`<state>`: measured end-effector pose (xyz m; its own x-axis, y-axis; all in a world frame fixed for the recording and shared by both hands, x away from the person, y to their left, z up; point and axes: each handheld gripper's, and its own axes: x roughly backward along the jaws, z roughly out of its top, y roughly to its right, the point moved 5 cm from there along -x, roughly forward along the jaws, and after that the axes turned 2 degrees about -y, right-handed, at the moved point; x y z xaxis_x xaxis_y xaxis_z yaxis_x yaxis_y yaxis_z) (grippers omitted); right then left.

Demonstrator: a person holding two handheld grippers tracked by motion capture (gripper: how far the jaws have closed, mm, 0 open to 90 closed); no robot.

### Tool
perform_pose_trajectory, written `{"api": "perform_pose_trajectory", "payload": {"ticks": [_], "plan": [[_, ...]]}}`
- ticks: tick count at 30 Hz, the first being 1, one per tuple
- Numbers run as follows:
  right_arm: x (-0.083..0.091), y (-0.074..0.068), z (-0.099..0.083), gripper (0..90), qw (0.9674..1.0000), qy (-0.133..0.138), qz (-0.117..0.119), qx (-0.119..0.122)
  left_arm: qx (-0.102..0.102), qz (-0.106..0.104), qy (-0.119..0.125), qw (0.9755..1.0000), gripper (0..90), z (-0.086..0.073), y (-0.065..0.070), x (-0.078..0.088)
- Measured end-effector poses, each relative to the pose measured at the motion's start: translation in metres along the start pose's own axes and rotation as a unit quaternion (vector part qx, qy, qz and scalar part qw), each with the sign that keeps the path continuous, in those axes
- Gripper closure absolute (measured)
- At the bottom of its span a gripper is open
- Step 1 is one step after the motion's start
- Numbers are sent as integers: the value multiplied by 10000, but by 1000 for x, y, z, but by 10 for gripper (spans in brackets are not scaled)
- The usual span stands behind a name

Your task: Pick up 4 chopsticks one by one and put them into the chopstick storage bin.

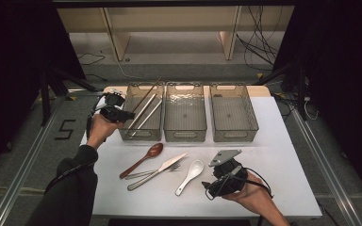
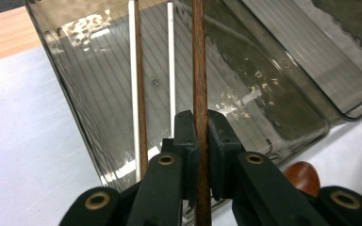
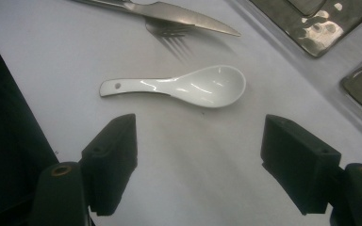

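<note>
We've got the left claw (image 2: 202, 155) clamped tight on a dark wooden chopstick (image 2: 199, 70), the pads pinching it from both sides with no gap left between pad and wood. The stick runs straight up out of the jaws and reaches over the leftmost bin (image 2: 94, 117), a smoky clear plastic one. From the high view, the left claw (image 1: 122, 114) sits just at that bin's left wall (image 1: 125, 110), and the held chopstick (image 1: 147, 96) slants up across it.

Inside that bin we see more chopsticks lying lengthwise: a second wooden one (image 2: 139, 94) and two pale ones (image 2: 170, 61) beside it.

Over to our right claw (image 3: 198, 160), and it is wide open, nothing between its pads, hovering above bare white worktop (image 3: 42, 56). Just ahead of it lies a white ceramic spoon (image 3: 202, 85), apart from both pads. In the high view the right claw (image 1: 219, 181) sits near the front edge of the worktop, with the white spoon (image 1: 191, 175) just to its left.

Between the two hands lie a wooden spoon (image 1: 143, 159), a knife (image 1: 162, 168) and a fork (image 1: 155, 172), the knife across the fork. The middle bin (image 1: 185, 136) and the right bin (image 1: 233, 136) stand side by side next to the first.
</note>
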<state>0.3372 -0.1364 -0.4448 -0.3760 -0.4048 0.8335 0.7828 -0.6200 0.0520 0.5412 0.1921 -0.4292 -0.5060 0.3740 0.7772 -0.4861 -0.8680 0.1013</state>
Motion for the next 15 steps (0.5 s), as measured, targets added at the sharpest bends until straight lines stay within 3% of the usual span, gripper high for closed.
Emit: {"api": "perform_pose_trajectory", "payload": {"ticks": [6,15], "plan": [[-1,0,-1,285,10000,-38,23,49,110,48,-128,9998,830,-1,-5,-8],[-1,-1,0,287,10000,-30,38,55,327,73,-125,9994,825,-3,-7,-16]]}}
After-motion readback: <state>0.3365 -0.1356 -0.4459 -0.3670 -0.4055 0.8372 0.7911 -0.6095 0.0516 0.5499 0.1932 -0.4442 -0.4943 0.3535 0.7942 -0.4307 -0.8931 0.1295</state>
